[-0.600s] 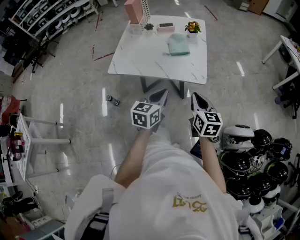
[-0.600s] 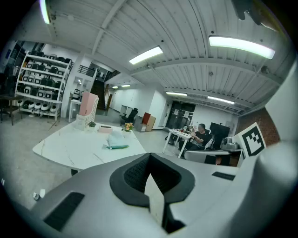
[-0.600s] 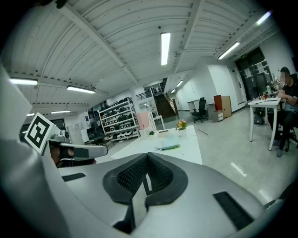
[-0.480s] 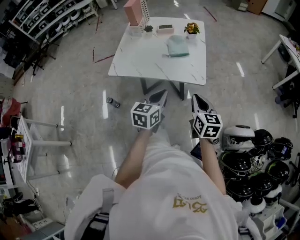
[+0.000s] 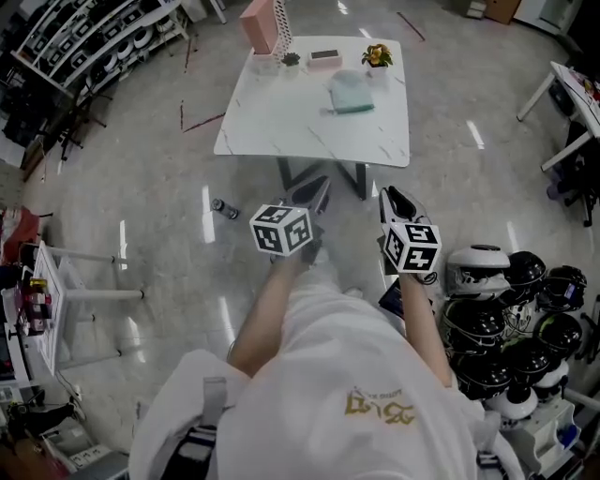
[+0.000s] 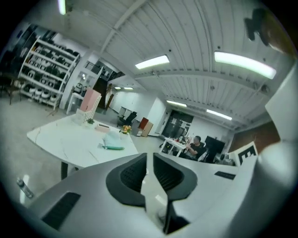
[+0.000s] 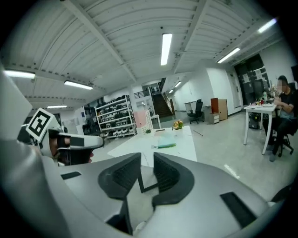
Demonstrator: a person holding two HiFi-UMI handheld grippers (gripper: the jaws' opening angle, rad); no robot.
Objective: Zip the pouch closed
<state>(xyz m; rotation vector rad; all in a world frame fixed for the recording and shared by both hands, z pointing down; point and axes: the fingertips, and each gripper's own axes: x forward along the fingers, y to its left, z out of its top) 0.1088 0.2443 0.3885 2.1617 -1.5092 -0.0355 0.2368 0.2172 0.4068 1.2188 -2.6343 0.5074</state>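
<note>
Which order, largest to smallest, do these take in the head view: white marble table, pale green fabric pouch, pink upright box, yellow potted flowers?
1. white marble table
2. pink upright box and pale green fabric pouch: too alike to rank
3. yellow potted flowers

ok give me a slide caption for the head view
Person facing a white table with a teal pouch, left hand-held gripper and right hand-held gripper empty and short of it.

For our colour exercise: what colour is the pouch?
The pouch is pale mint green, clearest in head view.

Bright ceiling strip lights (image 7: 166,49) glare on the glossy floor (image 5: 208,202), and gripper views bulge at edges.
</note>
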